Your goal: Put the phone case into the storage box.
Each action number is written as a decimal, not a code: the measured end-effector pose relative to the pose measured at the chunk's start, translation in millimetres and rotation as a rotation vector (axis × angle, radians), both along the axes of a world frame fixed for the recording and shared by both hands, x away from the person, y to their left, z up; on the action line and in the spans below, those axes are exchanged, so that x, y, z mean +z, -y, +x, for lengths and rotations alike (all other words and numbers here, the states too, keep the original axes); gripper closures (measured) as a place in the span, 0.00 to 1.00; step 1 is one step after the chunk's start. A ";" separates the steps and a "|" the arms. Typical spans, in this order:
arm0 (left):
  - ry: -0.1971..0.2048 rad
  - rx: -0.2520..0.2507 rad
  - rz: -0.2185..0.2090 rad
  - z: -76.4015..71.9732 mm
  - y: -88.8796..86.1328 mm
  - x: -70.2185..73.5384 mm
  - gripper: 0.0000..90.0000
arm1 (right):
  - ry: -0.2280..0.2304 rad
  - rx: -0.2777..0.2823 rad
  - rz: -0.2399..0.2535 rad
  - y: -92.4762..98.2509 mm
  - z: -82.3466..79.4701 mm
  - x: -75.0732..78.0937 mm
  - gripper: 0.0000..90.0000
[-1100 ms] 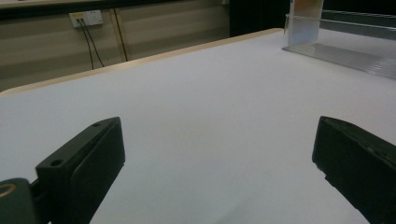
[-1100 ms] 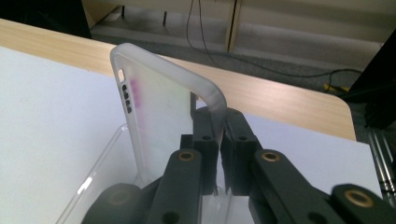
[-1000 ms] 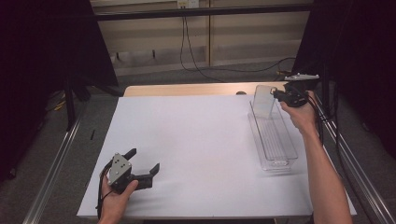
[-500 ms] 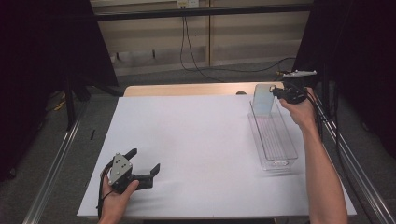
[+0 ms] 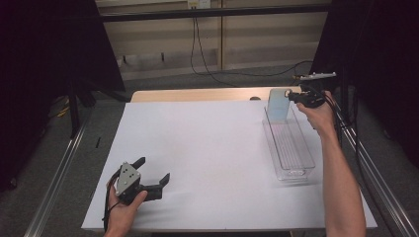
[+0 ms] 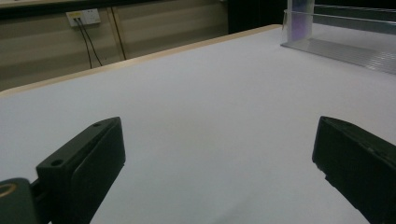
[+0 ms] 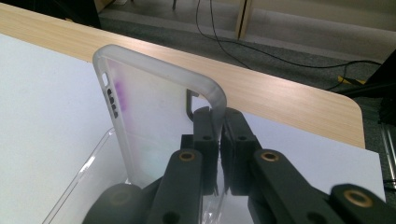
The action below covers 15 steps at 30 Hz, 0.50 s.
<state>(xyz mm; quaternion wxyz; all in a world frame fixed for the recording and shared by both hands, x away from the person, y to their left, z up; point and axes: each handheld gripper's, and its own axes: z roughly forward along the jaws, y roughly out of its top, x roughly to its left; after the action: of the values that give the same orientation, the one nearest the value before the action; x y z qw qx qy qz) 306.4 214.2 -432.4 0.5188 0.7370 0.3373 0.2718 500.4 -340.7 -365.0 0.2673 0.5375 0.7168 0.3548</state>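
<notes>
A translucent phone case (image 5: 278, 104) stands upright over the far end of a clear plastic tray (image 5: 310, 158). My right gripper (image 5: 291, 96) is shut on the case's right edge. In the right gripper view the case (image 7: 149, 121) has a purple tint near its camera cutout, and the gripper (image 7: 218, 121) pinches its rim between both pads. My left gripper (image 5: 154, 169) rests on the white table top at the front left, open, with nothing between its fingers. From the left gripper (image 6: 217, 140) view, the case (image 6: 301, 18) and tray (image 6: 355, 51) sit far off at the upper right.
A white sheet (image 5: 207, 148) covers the table, with a wooden strip (image 5: 197, 95) along the far edge. Metal rails (image 5: 54, 182) run along both sides. Cables (image 5: 207, 59) trail on the floor beyond the table.
The right hand has shifted only slightly, and the case now shows more plainly upright at the tray's far end. The left gripper has stayed put.
</notes>
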 end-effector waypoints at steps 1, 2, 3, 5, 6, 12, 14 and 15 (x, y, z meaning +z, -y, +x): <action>-0.002 0.004 0.000 0.1 -0.3 -0.1 0.03 | -0.001 -0.002 -0.003 -0.3 0.0 0.0 0.95; -0.004 0.005 -0.003 0.3 -0.3 -0.3 0.03 | 0.010 -0.003 -0.009 -1.7 0.0 -0.6 0.96; -0.004 0.005 -0.002 0.5 -0.4 -0.3 0.03 | 0.010 -0.003 -0.009 -1.7 0.0 -0.6 0.96; 0.000 0.001 0.000 0.5 0.1 -0.1 0.03 | 0.019 -0.005 -0.009 -2.4 0.7 -1.7 0.96; 0.000 0.002 0.000 0.2 0.4 0.0 0.03 | 0.024 -0.004 -0.004 -2.4 1.0 -2.2 0.96; -0.003 0.002 -0.002 0.7 0.7 -0.6 0.03 | 0.052 -0.010 0.013 -2.5 1.1 -5.8 0.96; -0.001 0.000 -0.004 0.5 1.0 -0.5 0.03 | 0.046 -0.014 0.025 -1.8 1.7 -6.5 0.96; -0.002 0.000 -0.004 0.4 1.2 -0.5 0.03 | 0.045 -0.019 0.031 -1.1 2.2 -6.7 0.96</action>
<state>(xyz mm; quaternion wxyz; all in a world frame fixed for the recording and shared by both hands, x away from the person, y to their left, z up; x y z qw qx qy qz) 306.8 213.0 -433.0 0.5200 0.7362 0.3383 0.2705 502.6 -339.6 -371.7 0.2783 0.5401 0.7000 0.3752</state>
